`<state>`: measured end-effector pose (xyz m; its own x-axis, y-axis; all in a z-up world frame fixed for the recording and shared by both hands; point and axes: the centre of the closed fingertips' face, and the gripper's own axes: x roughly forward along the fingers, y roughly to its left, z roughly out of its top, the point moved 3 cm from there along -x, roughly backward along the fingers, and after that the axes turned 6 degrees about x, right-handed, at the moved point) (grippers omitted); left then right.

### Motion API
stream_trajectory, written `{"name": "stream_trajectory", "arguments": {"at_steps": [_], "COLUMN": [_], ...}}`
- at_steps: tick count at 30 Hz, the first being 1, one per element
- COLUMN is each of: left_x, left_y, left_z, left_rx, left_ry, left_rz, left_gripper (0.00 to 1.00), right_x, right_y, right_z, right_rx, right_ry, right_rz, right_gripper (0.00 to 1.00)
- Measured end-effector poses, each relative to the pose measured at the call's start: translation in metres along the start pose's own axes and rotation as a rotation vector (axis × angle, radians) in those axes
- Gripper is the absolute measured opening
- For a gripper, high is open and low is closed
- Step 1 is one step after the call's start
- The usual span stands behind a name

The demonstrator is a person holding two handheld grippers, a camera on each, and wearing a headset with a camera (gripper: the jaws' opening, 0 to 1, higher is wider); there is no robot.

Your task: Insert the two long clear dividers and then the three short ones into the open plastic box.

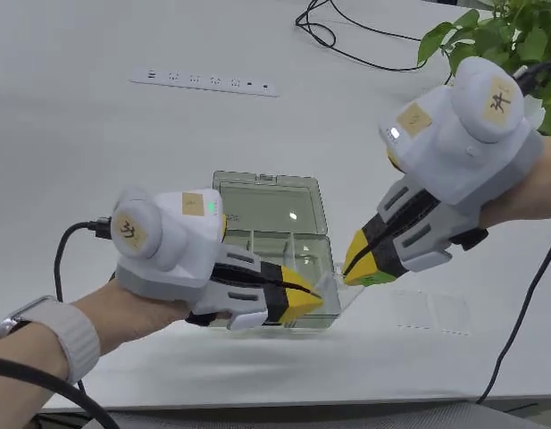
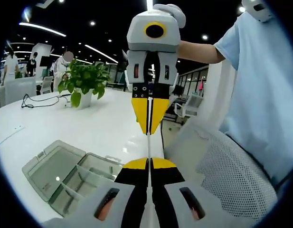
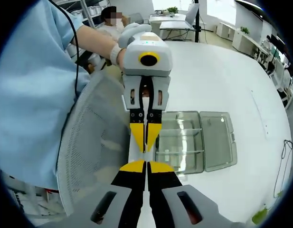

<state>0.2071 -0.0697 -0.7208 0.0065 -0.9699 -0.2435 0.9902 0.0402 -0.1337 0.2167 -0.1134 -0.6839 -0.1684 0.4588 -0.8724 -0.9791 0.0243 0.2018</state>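
The left gripper (image 1: 297, 299) and right gripper (image 1: 357, 268) each pinch an end of a clear divider (image 1: 336, 290) above the box (image 1: 284, 246) near the table's (image 1: 96, 179) front edge — uneven pressure could bow it past its slots.

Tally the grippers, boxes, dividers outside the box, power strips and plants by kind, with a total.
Grippers: 2 (left gripper, right gripper)
Plastic box: 1
Held divider: 1
Loose dividers: 2
Power strip: 1
Plant: 1
Total: 8
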Motion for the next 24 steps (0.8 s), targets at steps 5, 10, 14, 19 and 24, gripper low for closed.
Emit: {"name": "stream_trajectory", "arguments": {"at_steps": [5,10,14,19,24], "left_x": [0.0,-0.0013,-0.0025,-0.0024,-0.0025], "left_y": [0.0014,0.0011,0.0027,0.0034,0.0058], "left_z": [-0.0005,-0.0008,0.0016,0.0027,0.0024], "left_rx": [-0.015,0.004,0.003,-0.002,0.002], "left_ry": [0.004,0.01,-0.006,-0.014,-0.011], "left_rz": [0.006,0.019,0.03,0.033,0.042], "left_gripper": [0.0,0.0,0.0,0.0,0.0], "right_x": [0.0008,0.0013,0.0032,0.0025,0.0031], "right_y": [-0.0009,-0.002,-0.0017,-0.0024,-0.0026], "right_z": [0.0039,0.0046,0.0054,0.0065,0.0085], "right_rx": [0.001,-0.052,-0.078,-0.068,-0.055], "right_ry": [0.055,0.093,0.093,0.1,0.112], "right_rz": [-0.018,-0.023,-0.016,-0.022,-0.033], "right_gripper": [0.02,0.03,0.05,0.03,0.02]}}
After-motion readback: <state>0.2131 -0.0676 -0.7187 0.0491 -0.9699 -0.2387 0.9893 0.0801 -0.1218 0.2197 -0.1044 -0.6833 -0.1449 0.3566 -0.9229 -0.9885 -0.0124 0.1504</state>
